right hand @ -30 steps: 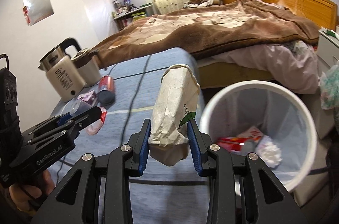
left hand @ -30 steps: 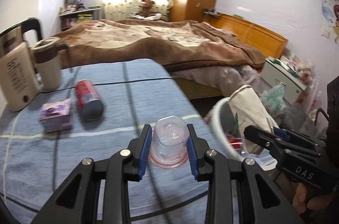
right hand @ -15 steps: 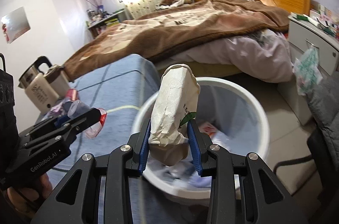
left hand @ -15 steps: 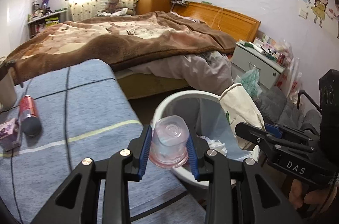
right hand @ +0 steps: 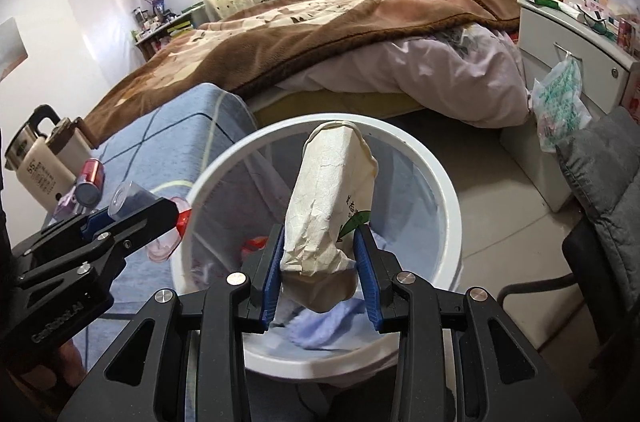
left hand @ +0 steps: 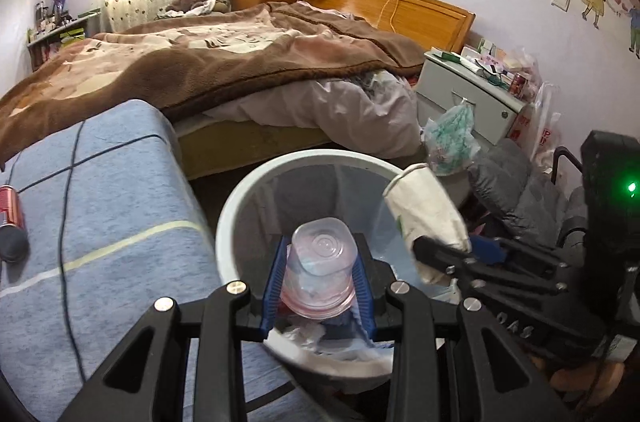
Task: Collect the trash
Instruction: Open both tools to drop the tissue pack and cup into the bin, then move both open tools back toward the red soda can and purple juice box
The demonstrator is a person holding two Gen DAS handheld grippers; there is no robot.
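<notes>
The white bin (right hand: 450, 222), lined with a clear bag, stands on the floor between the desk (left hand: 112, 206) and the bed (left hand: 240, 62). In it lie crumpled white tissue (left hand: 316, 336), something pale blue (right hand: 328, 326) and a red scrap (right hand: 256, 244); no more can be made out.

The left tool (left hand: 319, 282) holds a clear plastic cup (left hand: 320, 266) upside down between its blue pads, base pointing away from the camera, pinkish rim nearest it, just above the bin's near rim. The right tool (right hand: 320, 276) clamps the bottom end of a crumpled paper cup (right hand: 332, 206); its long axis runs up and away from the tool, squashed mouth farthest off, over the bin's opening. A green mark and some small print on its side cannot be read.

On the desk lie a red can (right hand: 90, 180) on its side and a kettle (right hand: 38, 166) whose label is illegible. The left tool's body reads "GenRobot.AI"; the right one's "DAS".
</notes>
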